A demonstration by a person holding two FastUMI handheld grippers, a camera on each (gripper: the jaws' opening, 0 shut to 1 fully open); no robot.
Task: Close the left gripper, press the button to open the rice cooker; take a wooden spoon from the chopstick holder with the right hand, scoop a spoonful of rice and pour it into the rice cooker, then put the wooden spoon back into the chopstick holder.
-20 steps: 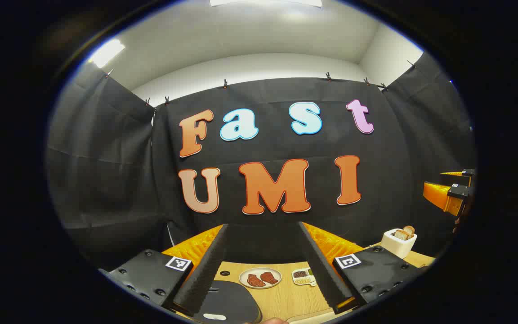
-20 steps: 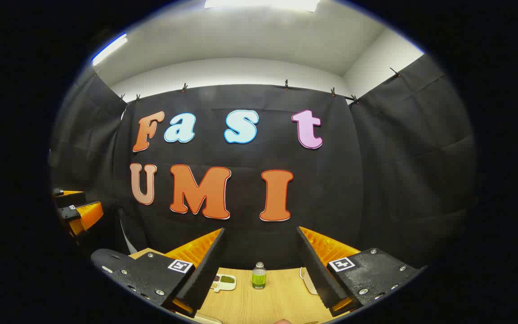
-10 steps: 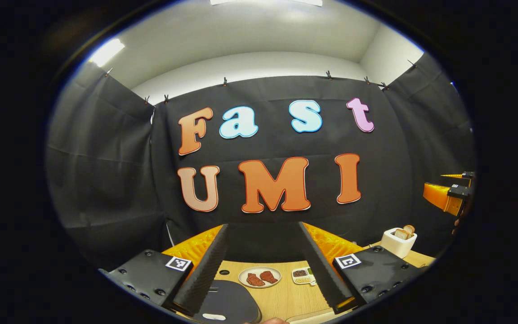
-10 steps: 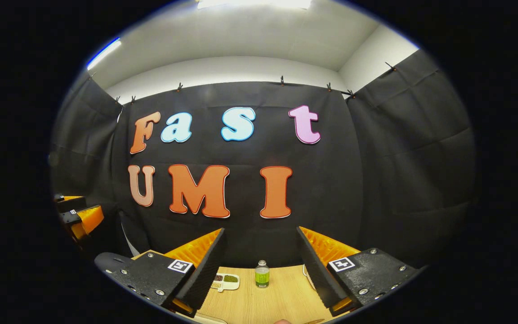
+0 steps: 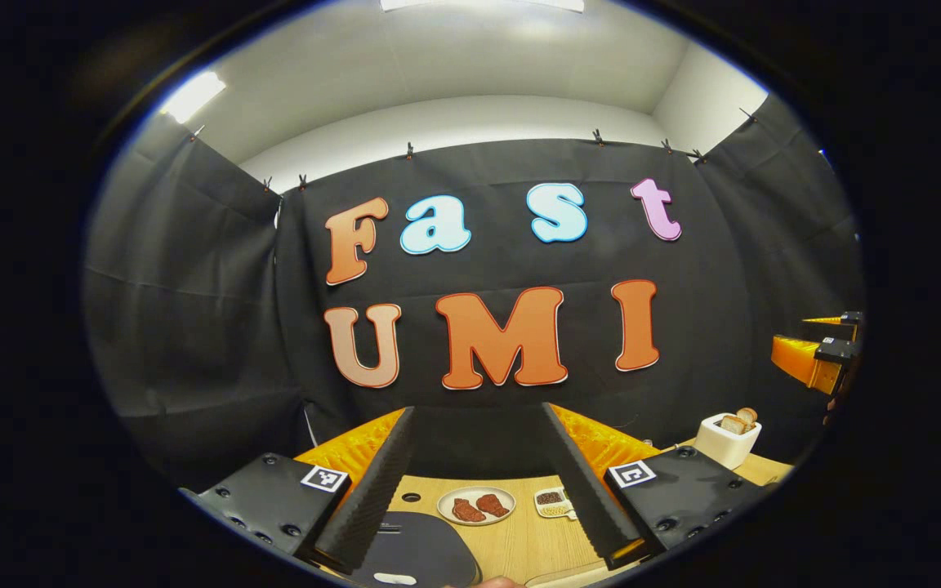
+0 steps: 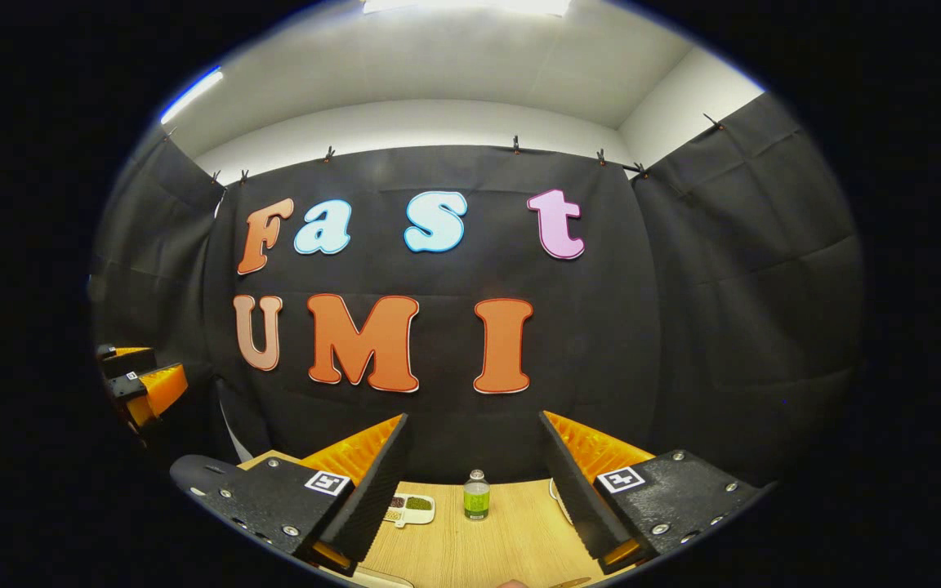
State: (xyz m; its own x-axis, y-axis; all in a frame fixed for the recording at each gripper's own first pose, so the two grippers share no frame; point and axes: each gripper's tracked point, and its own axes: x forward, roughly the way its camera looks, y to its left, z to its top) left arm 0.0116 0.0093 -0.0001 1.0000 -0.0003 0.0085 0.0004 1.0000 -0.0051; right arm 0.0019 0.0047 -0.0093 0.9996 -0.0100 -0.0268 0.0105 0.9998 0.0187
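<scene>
Both grippers are raised, facing the wall. The left gripper [image 5: 479, 482] gapes wide, holding nothing; the dark rice cooker [image 5: 417, 551] lies below its fingers at the table's [image 5: 519, 543] near edge. The right gripper [image 6: 474, 482] is equally spread and empty; the chopstick holder [image 5: 726, 441] stands at the far right corner.

1. No readable words or numbers are showing on any object.
2. Two square black-and-white markers [image 5: 323, 478] are sitting on the left claw [image 5: 479, 408], one on each side; they are showing patterns, not text.
3. Two like markers [image 6: 620, 478] are sitting on the right claw [image 6: 474, 416].
4. The bottle [image 6: 476, 496] is wearing a label too small to read.
</scene>
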